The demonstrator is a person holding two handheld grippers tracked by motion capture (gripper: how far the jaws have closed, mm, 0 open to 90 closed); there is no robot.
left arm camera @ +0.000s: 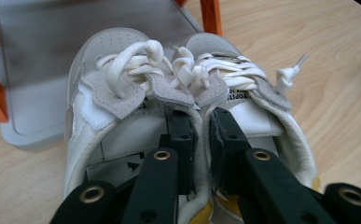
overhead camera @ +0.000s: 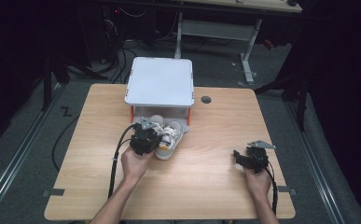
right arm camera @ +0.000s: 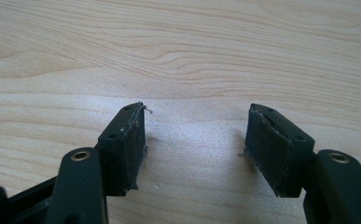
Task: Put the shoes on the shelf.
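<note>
Pinching both shoes' point(left arm camera: 187, 116) inner collars: left gripper point(left arm camera: 201, 140) jaws | right gripper point(right arm camera: 194, 140) jaws spread over table point(right arm camera: 192, 56)

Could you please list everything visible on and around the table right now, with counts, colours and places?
shoes: two, white and grey with white laces, side by side before the rack, inner collars pinched together
rack: one, white top, orange legs, far middle of the table
table: one, light wood, with a dark round hole near the rack
left gripper: one, black, shut on the shoes
right gripper: one, black, open, over bare wood
hands: two, holding the grippers
</note>
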